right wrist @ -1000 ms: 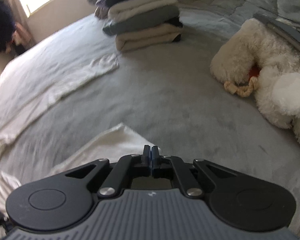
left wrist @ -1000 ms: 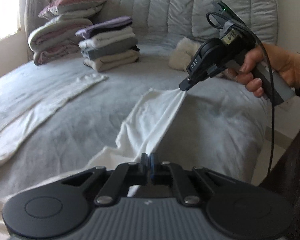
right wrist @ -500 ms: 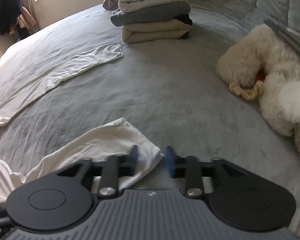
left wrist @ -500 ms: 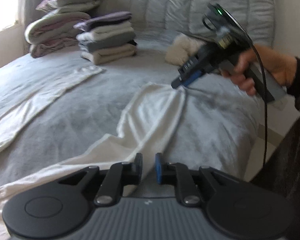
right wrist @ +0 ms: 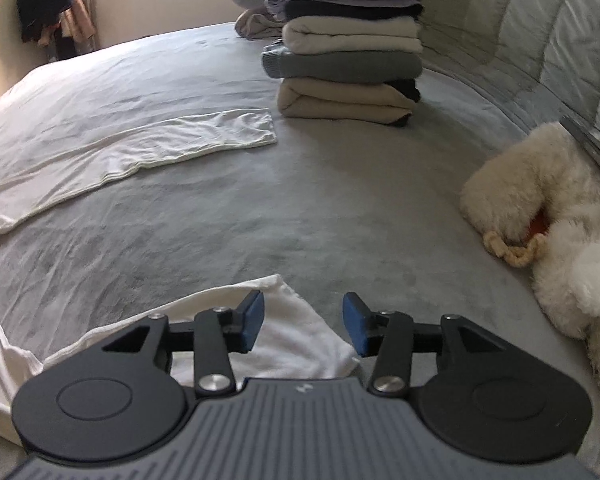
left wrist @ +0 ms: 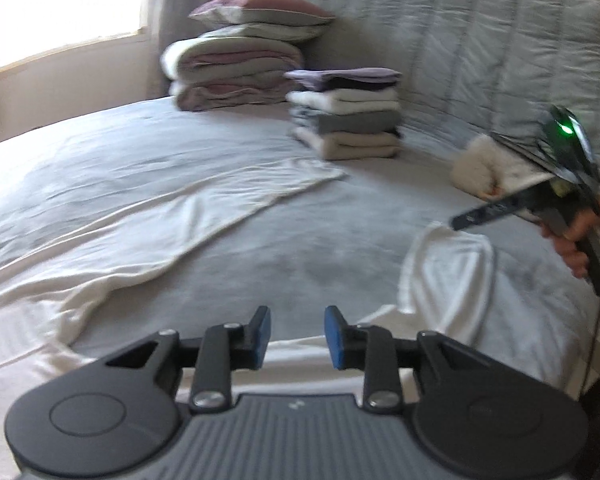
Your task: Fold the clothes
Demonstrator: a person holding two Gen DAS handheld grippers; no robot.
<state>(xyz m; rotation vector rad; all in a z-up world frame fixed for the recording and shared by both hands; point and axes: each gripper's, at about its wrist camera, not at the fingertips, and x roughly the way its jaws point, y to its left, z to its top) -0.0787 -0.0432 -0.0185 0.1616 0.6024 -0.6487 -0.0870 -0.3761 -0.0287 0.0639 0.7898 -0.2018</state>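
Observation:
A white garment (left wrist: 448, 276) lies spread on the grey bed, one leg or sleeve (left wrist: 172, 224) stretching toward the far left. In the left wrist view my left gripper (left wrist: 297, 338) is open above the bed, nothing between its blue pads. The right gripper (left wrist: 460, 222), held by a person's hand, hovers at the garment's far end. In the right wrist view my right gripper (right wrist: 303, 326) stands open over that white end (right wrist: 300, 332), which lies loose on the bed beneath the left finger. The other white strip (right wrist: 140, 148) lies flat further off.
A stack of folded clothes (right wrist: 348, 52) (left wrist: 348, 112) sits at the back, with pillows and bedding (left wrist: 236, 56) behind it. A fluffy white soft toy (right wrist: 548, 200) lies at the right by the quilted headboard (left wrist: 480, 40). A window (left wrist: 64, 4) is far left.
Both grippers were shut on the white garment a second ago and have since opened, dropping it onto the bed. The left gripper has swung leftward; the right one has backed off slightly.

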